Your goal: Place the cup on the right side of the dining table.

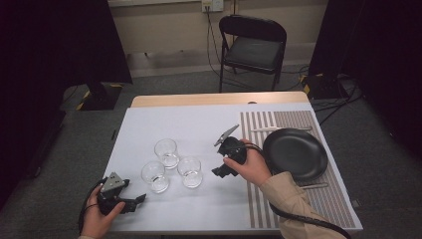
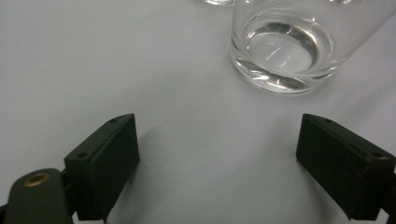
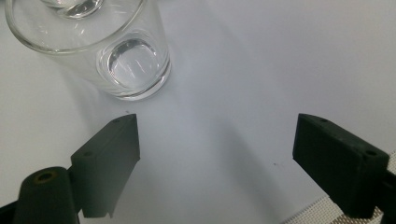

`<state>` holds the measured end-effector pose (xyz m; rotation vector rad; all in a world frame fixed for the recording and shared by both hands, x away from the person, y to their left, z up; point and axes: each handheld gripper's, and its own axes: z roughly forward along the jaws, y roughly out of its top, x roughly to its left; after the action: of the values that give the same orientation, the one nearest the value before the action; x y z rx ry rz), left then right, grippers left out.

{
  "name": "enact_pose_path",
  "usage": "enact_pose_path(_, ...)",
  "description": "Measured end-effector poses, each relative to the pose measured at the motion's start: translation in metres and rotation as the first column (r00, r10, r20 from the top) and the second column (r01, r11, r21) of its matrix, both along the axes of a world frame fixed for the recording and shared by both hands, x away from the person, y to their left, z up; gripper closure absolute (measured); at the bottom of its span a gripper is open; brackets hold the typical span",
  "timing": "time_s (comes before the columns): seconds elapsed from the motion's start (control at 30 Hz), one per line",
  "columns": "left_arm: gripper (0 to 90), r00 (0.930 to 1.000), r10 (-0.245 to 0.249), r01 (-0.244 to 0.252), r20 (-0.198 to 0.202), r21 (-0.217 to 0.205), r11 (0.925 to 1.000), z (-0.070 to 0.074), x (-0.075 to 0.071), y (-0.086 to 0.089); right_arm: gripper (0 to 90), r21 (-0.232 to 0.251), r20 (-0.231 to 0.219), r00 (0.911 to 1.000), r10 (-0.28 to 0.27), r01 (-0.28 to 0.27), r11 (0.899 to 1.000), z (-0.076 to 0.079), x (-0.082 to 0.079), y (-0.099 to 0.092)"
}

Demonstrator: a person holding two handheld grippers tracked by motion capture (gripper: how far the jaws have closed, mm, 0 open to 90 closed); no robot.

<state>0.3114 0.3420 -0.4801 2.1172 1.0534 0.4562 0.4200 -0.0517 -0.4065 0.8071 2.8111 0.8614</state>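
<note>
Three empty clear glasses stand close together on the white table: one at the back (image 1: 166, 153), one front left (image 1: 155, 177), one front right (image 1: 189, 172). My left gripper (image 1: 136, 202) is held low near the table's front left edge, just below the front-left glass. Its jaws are open and empty (image 2: 219, 163), with that glass (image 2: 285, 46) ahead and to the right. My right gripper (image 1: 219, 172) hovers just right of the front-right glass, open and empty (image 3: 217, 158). That glass (image 3: 93, 46) stands ahead and to the left of its jaws.
A black plate (image 1: 295, 153) rests on a striped placemat (image 1: 259, 199) at the right, with cutlery behind (image 1: 278, 129) and in front of it (image 1: 313, 185). A folding chair (image 1: 253, 47) stands beyond the table's far edge.
</note>
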Motion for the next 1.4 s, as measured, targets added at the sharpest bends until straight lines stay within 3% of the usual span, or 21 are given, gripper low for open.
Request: enact_pose_path(1.4, 12.3, 1.0000, 0.000, 0.000, 0.000, -0.001, 1.0000, 0.000, 0.000, 0.000, 13.9, 0.019, 0.013, 0.9998, 0.018, -0.018, 1.000, 0.016, 0.008, 0.014)
